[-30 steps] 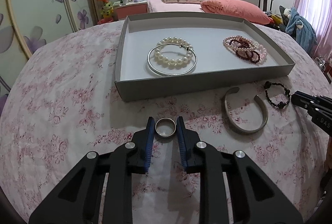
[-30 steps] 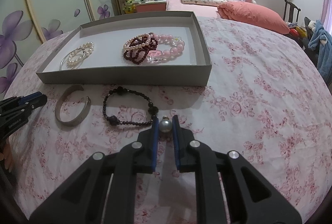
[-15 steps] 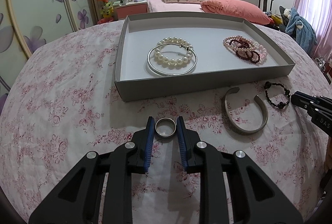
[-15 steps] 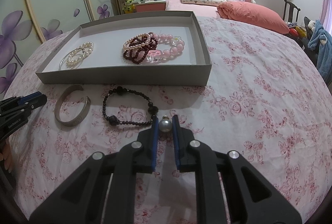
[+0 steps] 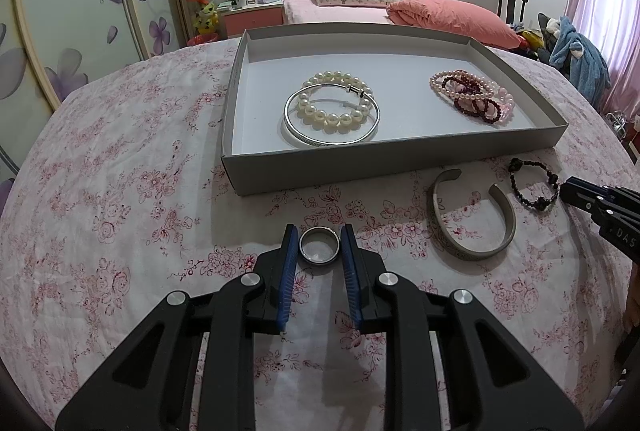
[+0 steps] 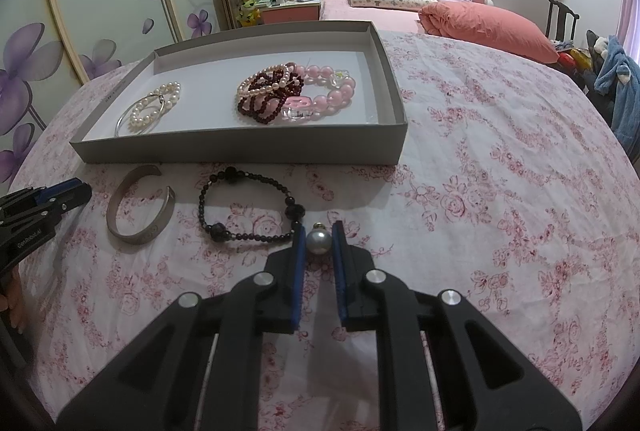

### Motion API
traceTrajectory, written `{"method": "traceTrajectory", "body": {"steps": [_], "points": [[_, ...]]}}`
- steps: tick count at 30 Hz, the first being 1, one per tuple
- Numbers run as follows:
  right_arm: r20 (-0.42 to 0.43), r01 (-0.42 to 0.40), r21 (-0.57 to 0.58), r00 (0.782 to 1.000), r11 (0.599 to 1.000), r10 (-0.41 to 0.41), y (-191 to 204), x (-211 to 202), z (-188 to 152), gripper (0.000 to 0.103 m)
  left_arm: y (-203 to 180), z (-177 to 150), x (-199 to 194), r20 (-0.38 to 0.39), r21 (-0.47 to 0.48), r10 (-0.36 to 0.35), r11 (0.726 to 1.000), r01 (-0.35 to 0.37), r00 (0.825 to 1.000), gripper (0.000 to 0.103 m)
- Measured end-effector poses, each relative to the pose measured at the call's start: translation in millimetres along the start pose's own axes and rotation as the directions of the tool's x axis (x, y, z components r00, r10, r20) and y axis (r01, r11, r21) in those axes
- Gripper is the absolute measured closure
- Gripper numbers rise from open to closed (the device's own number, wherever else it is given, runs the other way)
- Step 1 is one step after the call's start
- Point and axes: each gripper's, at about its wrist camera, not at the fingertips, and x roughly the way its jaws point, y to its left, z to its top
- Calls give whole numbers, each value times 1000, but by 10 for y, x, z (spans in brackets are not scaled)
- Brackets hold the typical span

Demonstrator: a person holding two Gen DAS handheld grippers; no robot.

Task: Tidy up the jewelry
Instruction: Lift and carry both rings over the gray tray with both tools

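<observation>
In front of the grey tray (image 5: 384, 167), on the flowered surface (image 5: 120, 231), your left claw (image 5: 319, 245) pinches a steel ring (image 5: 319, 245) between its blue pads, the ring lying flat, its opening facing up. Your right claw (image 6: 318, 241) pinches a grey pearl bead (image 6: 319, 241) just beside the black bead bracelet (image 6: 248, 209). From each claw the tray lies straight ahead, its long side running across your path. The left claw faces the tray's near wall below the pearl bracelet (image 5: 334, 99); the right claw sits off its right end, so the left looks nearer. The open cuff bangle (image 5: 468, 217) lies outside the tray.
</observation>
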Motion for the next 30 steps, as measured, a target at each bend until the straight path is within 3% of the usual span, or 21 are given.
{"method": "traceTrajectory", "body": {"steps": [25,30], "points": [[5,-21,36,1000,999,21,-15,-21,-23,89,48,-3,-9,5,-18,-16,1000,16,1000,80],[83,-63,36,995,997,60,77,-269,-29,90,124,-49,-124,39,-47,0,999,2,999,80]]}}
